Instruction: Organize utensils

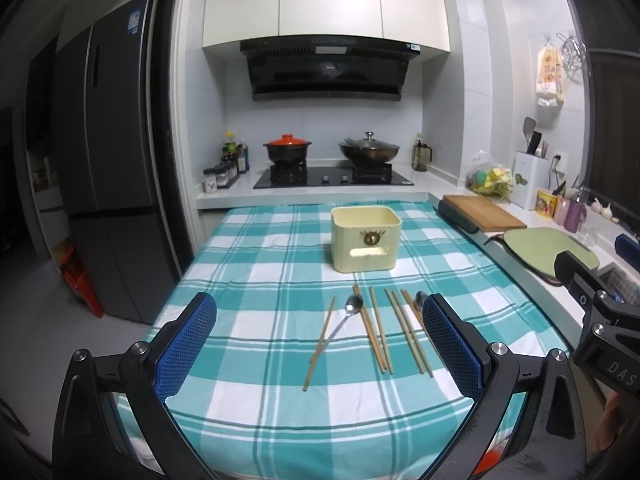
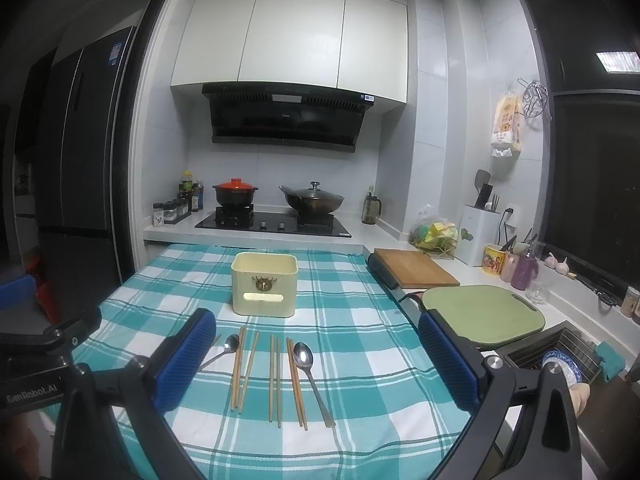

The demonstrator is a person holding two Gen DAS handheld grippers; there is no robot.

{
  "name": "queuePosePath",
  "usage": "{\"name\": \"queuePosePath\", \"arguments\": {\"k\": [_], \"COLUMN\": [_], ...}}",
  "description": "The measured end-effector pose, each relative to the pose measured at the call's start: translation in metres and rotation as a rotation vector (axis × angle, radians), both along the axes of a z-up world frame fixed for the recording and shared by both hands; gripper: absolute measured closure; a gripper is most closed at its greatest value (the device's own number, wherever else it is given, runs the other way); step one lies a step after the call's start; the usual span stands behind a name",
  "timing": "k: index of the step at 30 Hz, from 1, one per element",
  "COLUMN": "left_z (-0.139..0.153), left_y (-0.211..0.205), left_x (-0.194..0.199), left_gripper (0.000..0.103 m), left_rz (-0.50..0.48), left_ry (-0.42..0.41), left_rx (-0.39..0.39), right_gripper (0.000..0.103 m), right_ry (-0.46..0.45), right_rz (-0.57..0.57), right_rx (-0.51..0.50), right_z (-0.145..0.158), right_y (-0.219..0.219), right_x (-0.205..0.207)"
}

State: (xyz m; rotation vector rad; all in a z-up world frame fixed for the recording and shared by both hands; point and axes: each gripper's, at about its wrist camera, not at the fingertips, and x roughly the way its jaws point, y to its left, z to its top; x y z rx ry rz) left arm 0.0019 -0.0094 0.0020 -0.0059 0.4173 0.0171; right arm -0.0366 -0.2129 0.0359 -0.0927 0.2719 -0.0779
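Several wooden chopsticks [image 1: 378, 330] [image 2: 274, 380] and two metal spoons lie on the teal checked tablecloth [image 1: 260, 280] [image 2: 352, 344]. One spoon [image 1: 344, 318] [image 2: 224, 350] lies left, across a chopstick; the other spoon [image 2: 310, 376] lies right, partly hidden by my finger in the left wrist view [image 1: 420, 300]. A cream utensil box [image 1: 365, 238] [image 2: 265, 284] stands upright behind them, open on top. My left gripper [image 1: 320, 316] and my right gripper [image 2: 316, 332] are open and empty, held above the table's near side.
A stove [image 1: 332, 178] with an orange-lidded pot [image 1: 287, 148] and a wok [image 1: 369, 150] stands behind the table. A wooden board [image 2: 416, 268] and a green board [image 2: 484, 312] lie on the right counter, beside a sink [image 2: 568, 356]. A fridge [image 1: 104, 160] stands left.
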Motion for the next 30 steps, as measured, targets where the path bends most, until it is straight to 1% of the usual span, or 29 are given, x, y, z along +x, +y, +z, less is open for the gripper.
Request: {"name": "queuePosePath", "arguments": {"k": [23, 30], "left_z": [0.0003, -0.0005], "left_y": [0.0019, -0.003], "left_x": [0.0032, 0.0028], "left_gripper": [0.001, 0.001], "left_rz": [0.005, 0.008], "left_ry": [-0.007, -0.012], "left_rx": [0.01, 0.015], "right_gripper": [0.0, 0.0], "right_ry": [-0.004, -0.006], "right_rz": [-0.004, -0.005], "right_rx": [-0.004, -0.005], "right_z": [0.0001, -0.0001], "right_y": [-0.0023, -0.0041], "right_x": [0.0018, 0.0033]}}
